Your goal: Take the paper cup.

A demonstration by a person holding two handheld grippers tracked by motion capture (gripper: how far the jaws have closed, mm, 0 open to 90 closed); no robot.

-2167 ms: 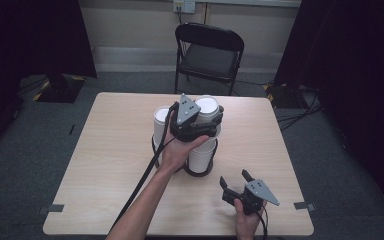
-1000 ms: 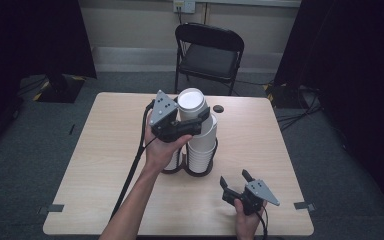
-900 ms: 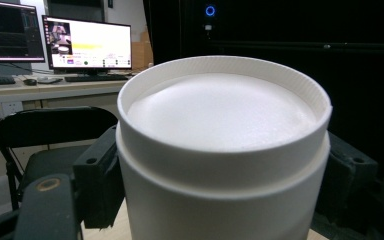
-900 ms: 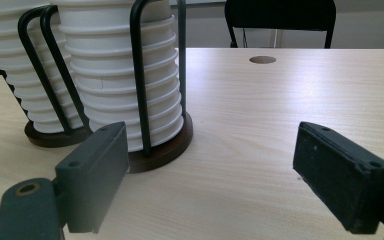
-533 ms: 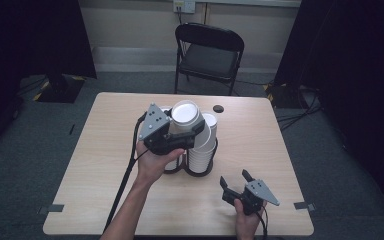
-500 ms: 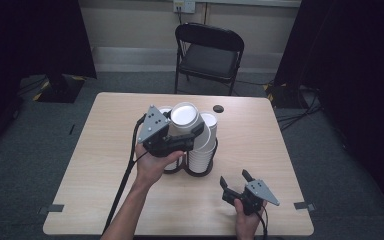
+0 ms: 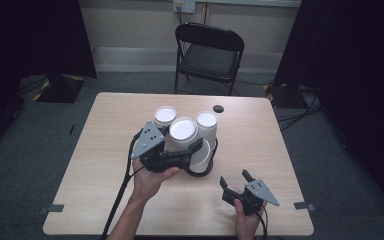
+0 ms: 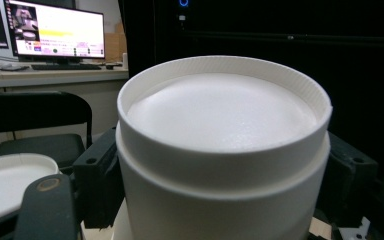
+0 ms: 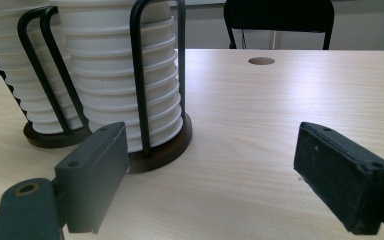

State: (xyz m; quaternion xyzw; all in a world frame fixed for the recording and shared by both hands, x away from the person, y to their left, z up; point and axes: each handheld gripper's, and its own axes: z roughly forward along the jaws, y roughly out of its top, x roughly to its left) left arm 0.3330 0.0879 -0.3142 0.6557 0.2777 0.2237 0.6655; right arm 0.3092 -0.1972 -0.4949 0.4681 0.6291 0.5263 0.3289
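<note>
While clamped on an upturned white cup (image 7: 182,134), left gripper (image 7: 172,152) held above table (image 7: 105,130); jaws pressed on both cup sides, seen close in left gripper view (image 8: 220,150). Just beyond and beside it: two cup stacks (image 7: 206,122) in a black wire holder (image 7: 200,172) with dark round bases (image 9: 155,155). Right gripper (image 7: 237,181) low at near table edge, jaws spread wide, nothing between; holder ahead to its left, apart from its pads (image 9: 97,170). Small dark hole (image 7: 218,108) in tabletop farther ahead. Black chair (image 7: 207,50) past far edge.
</note>
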